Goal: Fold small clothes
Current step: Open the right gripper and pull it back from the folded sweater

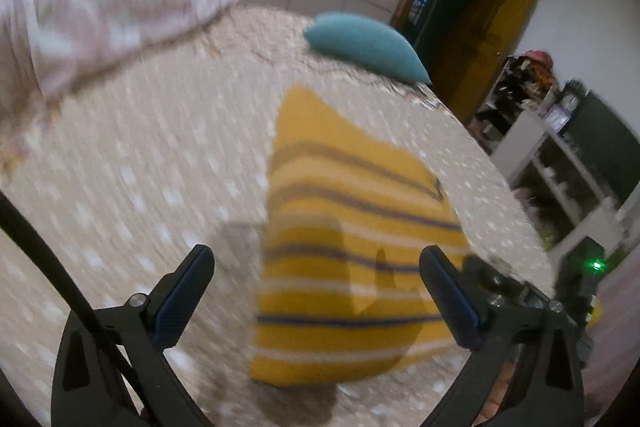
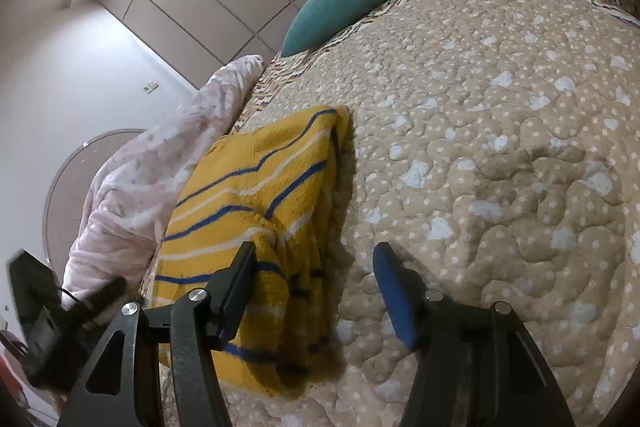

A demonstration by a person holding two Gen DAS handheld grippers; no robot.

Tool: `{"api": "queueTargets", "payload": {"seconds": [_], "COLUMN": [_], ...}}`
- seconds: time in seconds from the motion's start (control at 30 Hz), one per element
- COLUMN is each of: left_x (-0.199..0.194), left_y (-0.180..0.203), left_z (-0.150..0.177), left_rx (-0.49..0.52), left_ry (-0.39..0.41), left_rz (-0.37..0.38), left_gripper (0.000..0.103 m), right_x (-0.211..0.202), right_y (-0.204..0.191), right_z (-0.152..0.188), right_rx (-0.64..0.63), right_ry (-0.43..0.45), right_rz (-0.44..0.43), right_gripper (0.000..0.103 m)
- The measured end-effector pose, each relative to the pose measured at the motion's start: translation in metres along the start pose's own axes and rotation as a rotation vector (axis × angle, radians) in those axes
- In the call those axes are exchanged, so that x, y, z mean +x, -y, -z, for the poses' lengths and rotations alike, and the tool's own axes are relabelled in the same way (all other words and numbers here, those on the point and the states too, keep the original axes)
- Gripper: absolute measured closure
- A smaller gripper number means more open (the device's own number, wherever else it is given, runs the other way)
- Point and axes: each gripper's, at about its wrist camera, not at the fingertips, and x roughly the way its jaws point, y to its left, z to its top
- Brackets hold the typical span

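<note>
Right gripper (image 2: 316, 291), released with jaws parted beside the folded yellow blue-striped fleece garment (image 2: 256, 195) at lower left, could be snagged on its edge, undoing the fold.

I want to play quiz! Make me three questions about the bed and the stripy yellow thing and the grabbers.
1. True or false: the yellow striped garment lies on the quilted bedspread.
2. What colour is the pillow at the far end of the bed?
A. red
B. teal
C. black
3. Fill in: the right gripper has its fingers ____, squeezing nothing.

Key:
1. true
2. B
3. open; the left gripper is open too, above the garment.
</note>
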Motion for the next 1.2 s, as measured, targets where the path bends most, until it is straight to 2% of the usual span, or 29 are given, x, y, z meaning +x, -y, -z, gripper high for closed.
{"api": "queueTargets", "payload": {"seconds": [0.1, 0.17, 0.2, 0.27, 0.37, 0.47, 0.53, 0.63, 0.77, 0.83, 0.9, 1.03, 1.13, 1.2], "left_x": [0.019, 0.045, 0.058, 0.074, 0.067, 0.044, 0.045, 0.072, 0.067, 0.047, 0.029, -0.006, -0.009, -0.004], "left_y": [-0.007, -0.013, -0.014, -0.015, -0.011, 0.002, 0.007, 0.001, -0.007, -0.01, -0.008, -0.014, -0.03, -0.042], "left_z": [-0.017, -0.02, -0.018, -0.012, -0.018, -0.031, -0.036, -0.024, -0.016, -0.01, -0.001, 0.027, 0.048, 0.058], "left_rx": [0.04, 0.055, 0.07, 0.091, 0.089, 0.12, 0.141, 0.165, 0.082, 0.036, 0.037, 0.09, 0.125, 0.114], "left_ry": [-0.006, -0.085, -0.126, -0.165, -0.178, -0.107, -0.089, -0.175, -0.148, -0.131, -0.097, -0.039, -0.068, -0.092], "left_rz": [-0.143, -0.227, -0.242, -0.258, -0.268, -0.219, -0.254, -0.308, -0.257, -0.199, -0.182, -0.237, -0.312, -0.341], "left_gripper": [0.001, 0.001, 0.001, 0.0, 0.001, 0.002, 0.002, 0.002, 0.002, 0.002, 0.002, 0.002, 0.002, 0.002], "right_x": [0.003, 0.001, 0.001, 0.002, 0.002, 0.003, 0.003, 0.003, 0.003, 0.003, 0.004, 0.004, 0.005, 0.007], "right_y": [0.002, 0.002, 0.002, 0.001, 0.001, 0.003, 0.003, 0.003, 0.002, 0.002, 0.002, 0.001, -0.001, -0.007], "right_z": [-0.002, -0.001, 0.0, 0.0, -0.001, -0.001, 0.0, 0.0, 0.0, 0.0, 0.0, 0.0, 0.001, 0.002], "right_rx": [0.003, 0.003, 0.002, 0.0, -0.001, 0.002, 0.002, 0.002, -0.001, -0.001, -0.004, -0.011, -0.019, -0.046], "right_ry": [0.001, 0.001, 0.0, 0.0, -0.001, 0.0, 0.0, 0.0, -0.001, -0.001, -0.001, -0.003, -0.005, -0.007], "right_rz": [-0.002, -0.002, -0.001, -0.004, -0.006, -0.012, -0.014, -0.013, -0.011, -0.01, -0.007, 0.001, 0.015, 0.053], "right_gripper": [0.04, 0.04, 0.039, 0.038, 0.038, 0.037, 0.037, 0.037, 0.036, 0.036, 0.036, 0.035, 0.035, 0.034]}}
